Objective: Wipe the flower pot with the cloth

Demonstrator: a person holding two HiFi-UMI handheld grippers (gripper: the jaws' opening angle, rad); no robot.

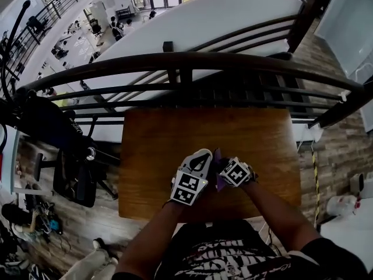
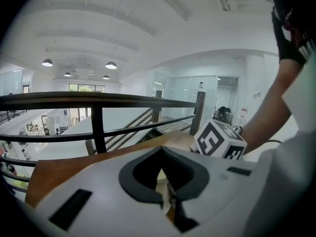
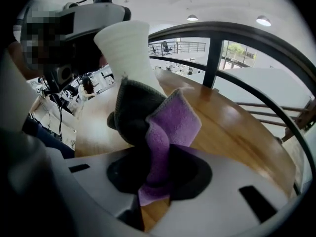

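**Purple cloth meets white pot**

The right tool [image 3: 153, 177] is clamped on a purple cloth [image 3: 173, 122], whose free fold lies just beside the white flower pot [image 3: 126, 48]. The left tool [image 2: 165, 181] grips that pot by its lower part. Both are over the near edge of the wooden tabletop [image 1: 157, 144], and a black railing [image 1: 192, 60] stands beyond it.

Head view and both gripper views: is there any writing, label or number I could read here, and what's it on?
Nothing here can be read as words or numbers.
Marker cubes: black-and-white square patterns, no letters.
Shirt print: blurred, unreadable.
Far wall sign: too small to read.
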